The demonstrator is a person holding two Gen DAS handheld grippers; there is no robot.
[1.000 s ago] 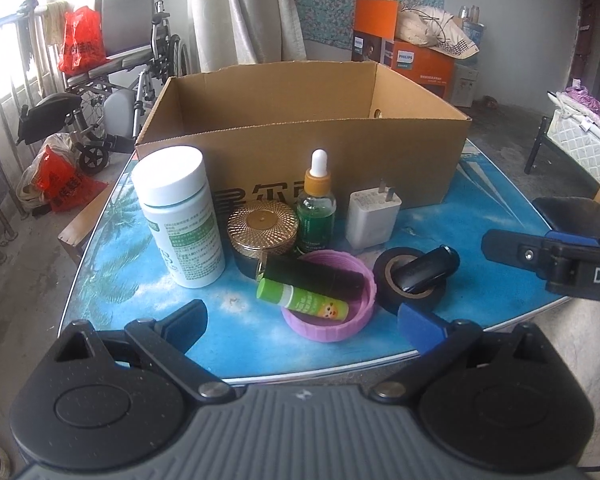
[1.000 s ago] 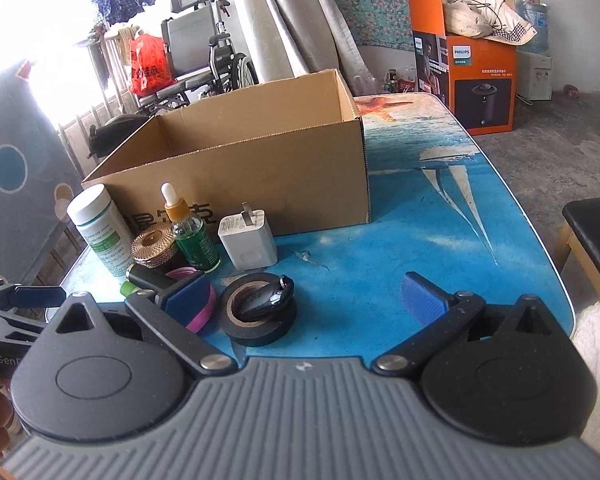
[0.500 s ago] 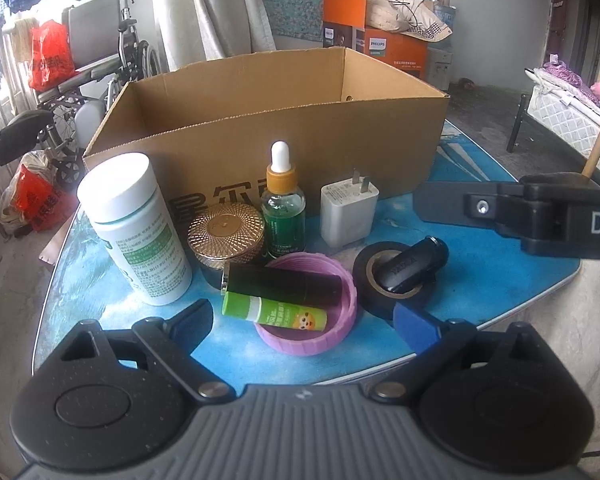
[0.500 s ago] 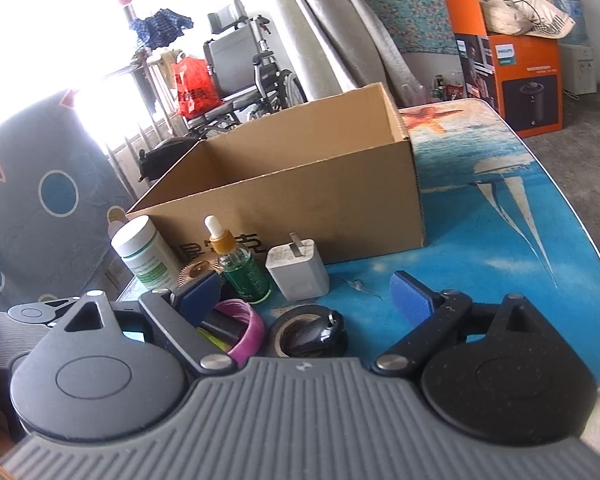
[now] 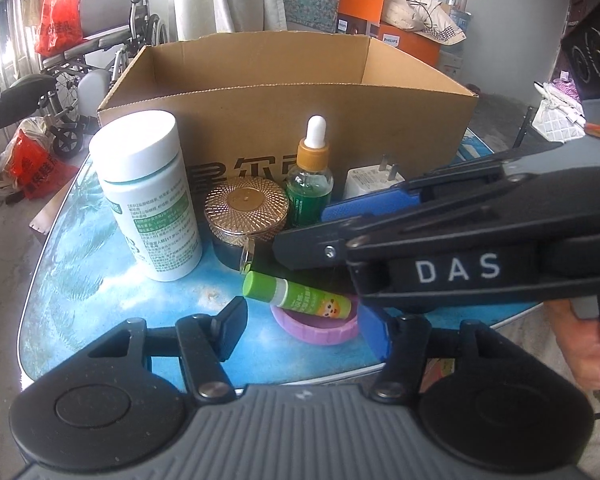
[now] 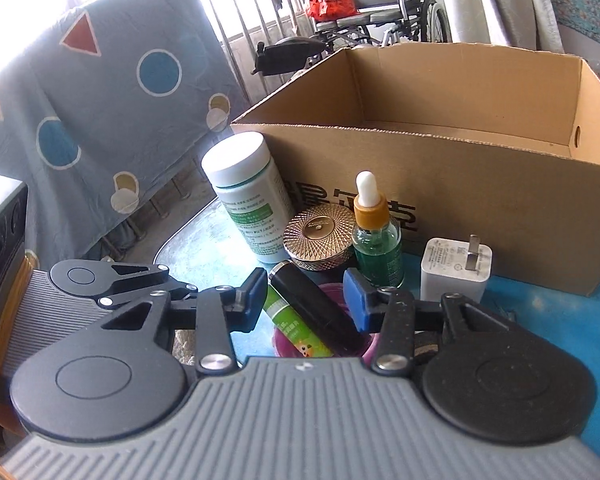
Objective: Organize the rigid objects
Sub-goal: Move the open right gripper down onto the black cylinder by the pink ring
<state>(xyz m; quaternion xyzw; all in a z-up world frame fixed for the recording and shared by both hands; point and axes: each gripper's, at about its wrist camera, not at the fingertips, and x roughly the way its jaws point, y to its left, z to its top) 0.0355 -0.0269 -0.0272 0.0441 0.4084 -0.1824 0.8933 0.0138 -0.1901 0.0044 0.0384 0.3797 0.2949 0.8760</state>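
A purple lid [image 5: 316, 330] lies near the table's front edge with a green stick [image 5: 296, 294] and a black tube [image 6: 316, 308] resting across it. My right gripper [image 6: 304, 300] reaches in from the right with its jaws closing around both sticks; a thin gap still shows at each pad. My left gripper [image 5: 304, 330] is closing too, its fingers flanking the purple lid with the left finger clear of it. Behind stand a white bottle [image 5: 146, 200], a gold-lidded jar [image 5: 246, 210], a green dropper bottle [image 5: 310, 184] and a white charger [image 6: 456, 276].
An open cardboard box [image 5: 260, 120] stands right behind the row of objects on the blue table [image 5: 100, 280]. The right gripper's body hides the right part of the table in the left wrist view. A wheelchair and a patterned cloth lie beyond the table's left edge.
My right gripper has swung left over the purple lid and narrowed its jaws around the two sticks. My left gripper's jaws have narrowed around the lid, having edged closer.
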